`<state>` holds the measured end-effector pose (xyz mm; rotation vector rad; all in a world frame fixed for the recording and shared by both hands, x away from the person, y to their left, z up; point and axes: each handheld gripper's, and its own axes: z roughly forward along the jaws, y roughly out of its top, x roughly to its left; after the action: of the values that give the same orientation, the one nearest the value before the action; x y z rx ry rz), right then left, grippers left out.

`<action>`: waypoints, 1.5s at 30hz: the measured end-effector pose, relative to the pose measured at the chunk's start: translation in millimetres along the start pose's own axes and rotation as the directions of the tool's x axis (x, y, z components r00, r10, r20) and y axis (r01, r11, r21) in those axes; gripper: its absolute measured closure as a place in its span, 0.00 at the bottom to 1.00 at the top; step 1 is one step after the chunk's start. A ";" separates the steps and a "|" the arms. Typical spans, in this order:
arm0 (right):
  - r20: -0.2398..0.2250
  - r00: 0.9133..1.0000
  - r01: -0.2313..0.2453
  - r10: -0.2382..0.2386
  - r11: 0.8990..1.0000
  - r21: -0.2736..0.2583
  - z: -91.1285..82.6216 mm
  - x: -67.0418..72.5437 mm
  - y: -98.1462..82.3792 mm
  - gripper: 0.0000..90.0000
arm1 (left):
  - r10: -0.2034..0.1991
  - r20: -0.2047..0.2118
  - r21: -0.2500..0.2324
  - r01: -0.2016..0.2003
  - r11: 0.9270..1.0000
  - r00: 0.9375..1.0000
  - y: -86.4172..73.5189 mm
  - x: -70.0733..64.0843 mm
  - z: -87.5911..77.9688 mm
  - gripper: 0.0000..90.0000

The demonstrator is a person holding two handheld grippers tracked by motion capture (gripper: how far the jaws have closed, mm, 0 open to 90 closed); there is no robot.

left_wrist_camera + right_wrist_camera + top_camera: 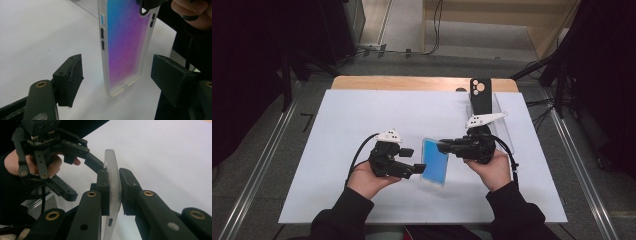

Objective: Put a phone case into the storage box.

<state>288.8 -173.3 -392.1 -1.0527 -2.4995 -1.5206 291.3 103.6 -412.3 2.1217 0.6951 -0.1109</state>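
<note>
Translucent frosted rim, blue-to-purple back: that's the phone case, held off the white table sheet between your two grippers, near the sheet's front middle.

Hidden bits: in the left gripper view the case's top edge is cut off by the frame, and the camera cutout is partly covered by the right gripper's jaw tip. In the right gripper view you only get the case edge-on, lower end out of frame. The colour looks plain blue from above, so the purple may be a lighting effect; hard to say.

Right gripper: jaws clamped on the case wall near its top, pads pressing both faces, clear in the right gripper view. Your right hand holds it roughly level, pointing left.

Left gripper: jaws apart, straddling the case's lower end with a gap on each side, pads not touching. No grip there. Your left hand sits low, gripper pointing right.

Room: open sheet left and behind the grippers. A black phone case stands at the far right by a clear stand, well apart from the work. The sheet's front edge is close to your sleeves.
</note>
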 end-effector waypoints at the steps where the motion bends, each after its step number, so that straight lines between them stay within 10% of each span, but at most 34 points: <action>1: -0.007 1.000 0.014 -0.014 1.000 0.003 0.1 1.3 0.8 0.86 | 0.004 0.013 -0.003 -0.004 1.000 1.000 1.1 -0.2 -1.2 0.30; 20: -0.204 0.971 0.138 -0.128 0.990 0.038 6.2 12.4 4.6 0.86 | 0.097 0.156 0.028 -0.103 0.994 0.983 13.3 3.8 -13.7 0.54; 33: -0.289 0.939 0.211 -0.186 0.976 0.058 11.4 20.6 4.2 0.86 | 0.123 0.340 0.067 -0.154 0.986 0.933 10.9 6.0 -13.9 0.90; 38: -0.290 0.943 0.184 -0.161 0.982 0.053 12.1 19.7 3.9 0.85 | 0.099 0.339 0.064 -0.128 0.990 0.935 12.0 7.3 -15.3 0.90; 45: -0.243 0.959 0.145 -0.148 0.989 -0.031 1.5 20.8 8.4 0.59 | 0.073 0.280 0.061 -0.093 0.994 0.957 14.2 9.6 -22.5 0.90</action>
<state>277.9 -158.6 -378.9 -0.6452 -2.4435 -1.5942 302.9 118.7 -391.4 2.1469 0.4407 -0.3857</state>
